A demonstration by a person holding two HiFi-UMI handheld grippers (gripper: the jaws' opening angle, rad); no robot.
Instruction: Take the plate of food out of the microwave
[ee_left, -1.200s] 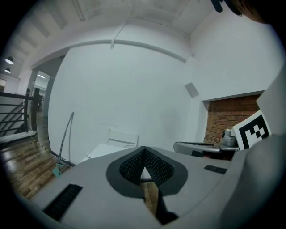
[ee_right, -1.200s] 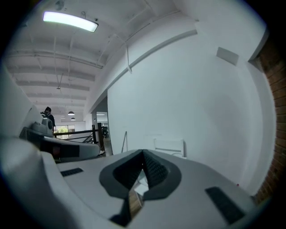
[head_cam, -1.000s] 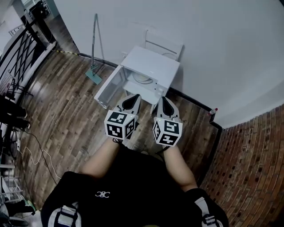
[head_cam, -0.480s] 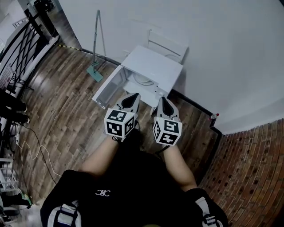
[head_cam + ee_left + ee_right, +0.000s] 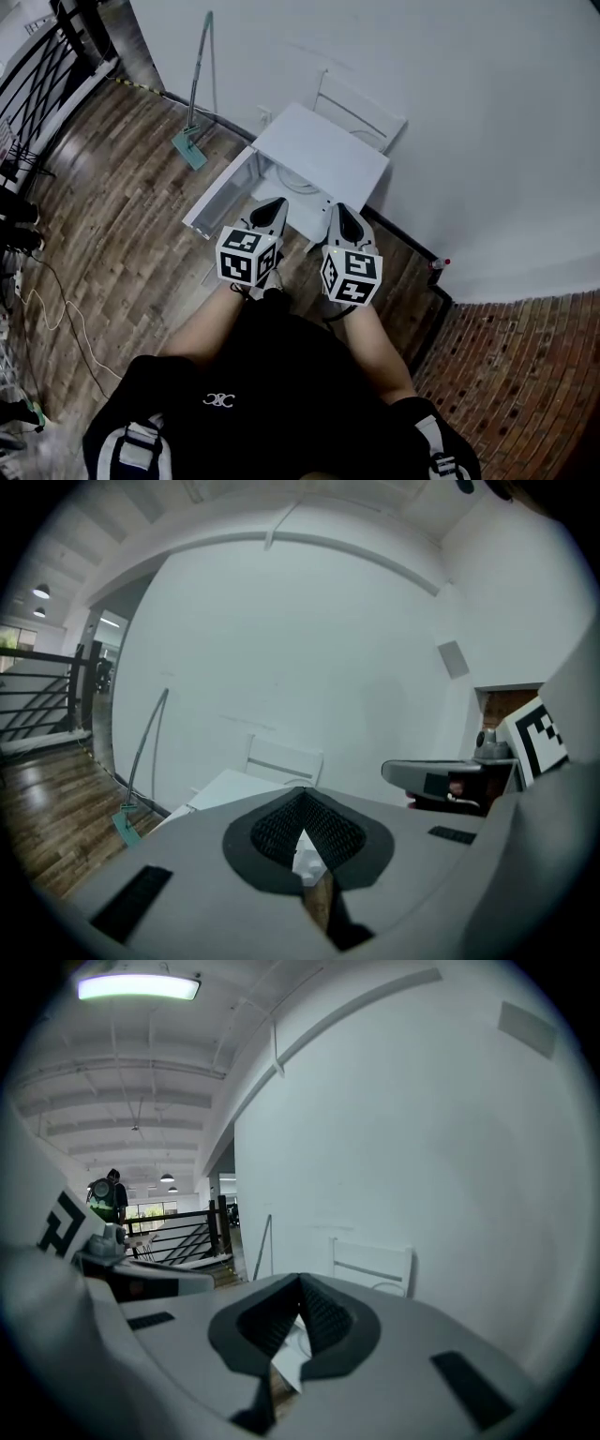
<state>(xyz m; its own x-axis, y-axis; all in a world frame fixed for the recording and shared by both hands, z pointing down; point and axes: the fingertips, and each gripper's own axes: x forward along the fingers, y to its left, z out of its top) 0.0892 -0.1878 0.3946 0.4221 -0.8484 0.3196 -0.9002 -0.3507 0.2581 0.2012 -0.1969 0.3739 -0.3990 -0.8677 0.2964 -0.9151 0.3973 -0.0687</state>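
A white microwave (image 5: 323, 155) stands low on the wood floor against the wall, its door (image 5: 217, 197) swung open to the left. Inside the cavity a white plate's rim (image 5: 298, 180) shows; I cannot make out the food. My left gripper (image 5: 272, 208) and right gripper (image 5: 339, 214) hover side by side just in front of the opening, both shut and empty. In the left gripper view the left gripper (image 5: 302, 794) points over the microwave top (image 5: 234, 785). In the right gripper view the right gripper (image 5: 300, 1281) points toward the wall.
A white chair (image 5: 361, 103) stands behind the microwave. A mop (image 5: 195, 94) leans on the wall to the left. Cables (image 5: 56, 309) trail over the floor at far left, below a black railing (image 5: 37, 66). A small red-capped bottle (image 5: 434, 265) stands at the wall base.
The view has shifted, so the microwave sits a little further right and higher in frame. Both grippers have edged up toward the opening and stay shut.
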